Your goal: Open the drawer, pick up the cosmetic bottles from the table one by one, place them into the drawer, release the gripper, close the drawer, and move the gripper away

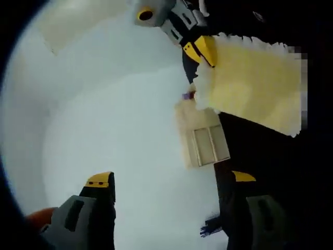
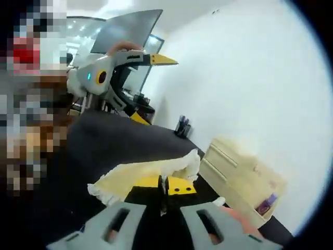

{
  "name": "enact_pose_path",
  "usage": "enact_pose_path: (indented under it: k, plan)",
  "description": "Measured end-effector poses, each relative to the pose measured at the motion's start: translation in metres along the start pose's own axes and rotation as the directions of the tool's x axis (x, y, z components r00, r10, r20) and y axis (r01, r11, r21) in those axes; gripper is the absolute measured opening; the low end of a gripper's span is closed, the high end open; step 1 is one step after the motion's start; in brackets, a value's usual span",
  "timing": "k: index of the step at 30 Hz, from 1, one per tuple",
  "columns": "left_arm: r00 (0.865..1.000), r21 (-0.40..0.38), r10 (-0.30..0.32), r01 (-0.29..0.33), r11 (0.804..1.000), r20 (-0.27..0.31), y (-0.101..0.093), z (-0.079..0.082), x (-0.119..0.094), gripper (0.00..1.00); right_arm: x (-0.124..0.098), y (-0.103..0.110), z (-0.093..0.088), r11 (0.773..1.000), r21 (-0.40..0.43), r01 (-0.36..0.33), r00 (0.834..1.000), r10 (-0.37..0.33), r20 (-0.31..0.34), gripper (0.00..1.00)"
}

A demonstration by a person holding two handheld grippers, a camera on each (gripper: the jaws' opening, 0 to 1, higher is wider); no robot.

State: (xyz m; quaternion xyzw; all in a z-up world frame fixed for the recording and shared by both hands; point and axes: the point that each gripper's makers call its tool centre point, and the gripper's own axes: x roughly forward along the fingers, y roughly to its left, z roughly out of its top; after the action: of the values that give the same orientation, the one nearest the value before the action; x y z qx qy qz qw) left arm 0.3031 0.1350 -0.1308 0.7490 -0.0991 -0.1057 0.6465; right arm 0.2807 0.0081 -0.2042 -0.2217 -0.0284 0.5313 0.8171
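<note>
1. In the left gripper view, the left gripper point(image 1: 166, 195) has its two yellow-tipped jaws spread wide apart with nothing between them; it is released and held off the table, facing a white wall point(image 1: 104, 120).
2. Beyond those jaws stands a small pale wooden drawer unit point(image 1: 202, 138) on a dark table point(image 1: 250, 151); its drawer fronts look flush with the body, so the drawers appear closed.
3. A small purple item point(image 1: 187, 96) rests on the top of the unit; it is too blurred to tell whether it is a cosmetic bottle.
4. A yellow cloth with a white frilled edge point(image 1: 255, 86) lies on the table just beside the unit.
5. The right gripper point(image 1: 200, 52) enters this view from the top, its yellow tips over the near corner of the cloth.
6. In the right gripper view, the right gripper point(image 2: 166, 188) has its yellow-tipped jaws pressed together, clenched with nothing visible between them, just above the yellow cloth point(image 2: 140, 174).
7. The drawer unit point(image 2: 237, 174) sits to the right against the wall, with the purple item point(image 2: 269, 200) at its far end.
8. The left gripper point(image 2: 148, 78) is raised in the air at upper left, jaws apart.
9. A dark pen holder point(image 2: 182, 126) stands on the far part of the table.
</note>
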Motion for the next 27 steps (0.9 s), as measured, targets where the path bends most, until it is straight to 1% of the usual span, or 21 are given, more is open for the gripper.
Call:
enact_pose_path:
  k: [3, 6, 7, 8, 9, 11, 12, 13, 14, 15, 16, 17, 18, 19, 20, 21, 22, 23, 24, 26, 27]
  plan:
    - [0.998, -0.112, -0.059, 0.055, 0.992, -0.030, -0.010, -0.010, -0.007, 0.82, -0.002, 0.002, 0.003, 1.000, 0.004, -0.004, 1.000, 0.004, 0.012, 0.00]
    - [0.993, -0.236, -0.115, 0.104, 0.966, -0.031, -0.016, -0.013, -0.015, 0.82, -0.003, 0.004, 0.005, 1.000, 0.003, -0.003, 1.000, 0.003, 0.020, 0.00]
    - [0.990, -0.295, -0.142, 0.134, 0.946, -0.006, -0.020, -0.008, -0.018, 0.80, -0.003, 0.004, 0.005, 1.000, 0.002, -0.002, 1.000, 0.002, 0.022, 0.00]
    - [0.987, -0.362, -0.157, 0.152, 0.920, 0.016, -0.022, -0.004, -0.021, 0.79, -0.003, 0.004, 0.006, 1.000, 0.001, 0.000, 1.000, 0.000, 0.024, 0.00]
    - [0.984, -0.424, -0.171, 0.174, 0.889, 0.045, -0.023, 0.000, -0.023, 0.78, -0.003, 0.005, 0.006, 1.000, 0.001, 0.000, 1.000, 0.000, 0.027, 0.00]
    - [0.967, -0.525, -0.220, 0.254, 0.813, 0.126, -0.029, 0.015, -0.028, 0.78, -0.004, 0.006, 0.008, 1.000, 0.002, 0.003, 0.999, -0.003, 0.033, 0.00]
    - [0.957, -0.597, -0.233, 0.288, 0.749, 0.170, -0.031, 0.024, -0.028, 0.78, -0.005, 0.008, 0.009, 1.000, 0.002, 0.005, 0.999, -0.005, 0.036, 0.00]
    - [0.949, -0.640, -0.241, 0.314, 0.701, 0.202, -0.031, 0.029, -0.029, 0.78, -0.005, 0.009, 0.010, 1.000, 0.002, 0.006, 0.999, -0.006, 0.039, 0.00]
    - [0.944, -0.663, -0.240, 0.329, 0.672, 0.225, -0.031, 0.032, -0.028, 0.78, -0.006, 0.010, 0.011, 1.000, 0.000, 0.008, 0.999, -0.008, 0.044, 0.00]
    - [0.937, -0.694, -0.236, 0.349, 0.629, 0.258, -0.029, 0.036, -0.029, 0.78, -0.007, 0.012, 0.012, 1.000, -0.001, 0.010, 0.999, -0.010, 0.048, 0.00]
    - [0.924, -0.712, -0.239, 0.382, 0.589, 0.298, -0.029, 0.041, -0.030, 0.78, -0.008, 0.013, 0.013, 1.000, -0.003, 0.011, 0.999, -0.011, 0.051, 0.00]
    - [0.899, -0.720, -0.257, 0.437, 0.539, 0.354, -0.032, 0.047, -0.033, 0.78, -0.009, 0.014, 0.014, 1.000, -0.006, 0.013, 0.998, -0.012, 0.054, 0.00]
    - [0.870, -0.737, -0.273, 0.492, 0.462, 0.410, -0.035, 0.053, -0.036, 0.78, -0.010, 0.015, 0.016, 1.000, -0.010, 0.012, 0.998, -0.012, 0.057, 0.00]
    - [0.847, -0.753, -0.273, 0.530, 0.390, 0.456, -0.035, 0.057, -0.039, 0.78, -0.011, 0.017, 0.017, 1.000, -0.013, 0.010, 0.998, -0.009, 0.059, 0.00]
    - [0.806, -0.759, -0.284, 0.588, 0.279, 0.520, -0.038, 0.063, -0.044, 0.77, -0.011, 0.018, 0.019, 1.000, -0.016, 0.006, 0.998, -0.005, 0.063, 0.00]
    - [0.794, -0.767, -0.276, 0.601, 0.226, 0.541, -0.037, 0.060, -0.044, 0.77, -0.012, 0.021, 0.021, 1.000, -0.019, 0.003, 0.998, -0.001, 0.067, 0.00]
    - [0.776, -0.769, -0.277, 0.619, 0.162, 0.567, -0.038, 0.060, -0.047, 0.75, -0.012, 0.022, 0.023, 1.000, -0.023, 0.000, 0.997, 0.002, 0.072, 0.00]
    - [0.763, -0.773, -0.281, 0.626, 0.100, 0.582, -0.041, 0.059, -0.050, 0.71, -0.013, 0.025, 0.025, 1.000, -0.027, -0.003, 0.997, 0.005, 0.078, 0.00]
    - [0.757, -0.775, -0.284, 0.628, 0.070, 0.588, -0.042, 0.057, -0.051, 0.66, -0.013, 0.027, 0.028, 1.000, -0.031, -0.007, 0.996, 0.009, 0.085, 0.00]
    - [0.727, -0.776, -0.333, 0.630, -0.025, 0.601, -0.052, 0.048, -0.058, 0.54, -0.013, 0.032, 0.033, 0.999, -0.036, -0.016, 0.995, 0.019, 0.099, 0.00]
    - [0.730, -0.783, -0.316, 0.617, -0.076, 0.606, -0.052, 0.045, -0.059, 0.52, -0.013, 0.035, 0.036, 0.999, -0.038, -0.020, 0.994, 0.024, 0.106, 0.00]
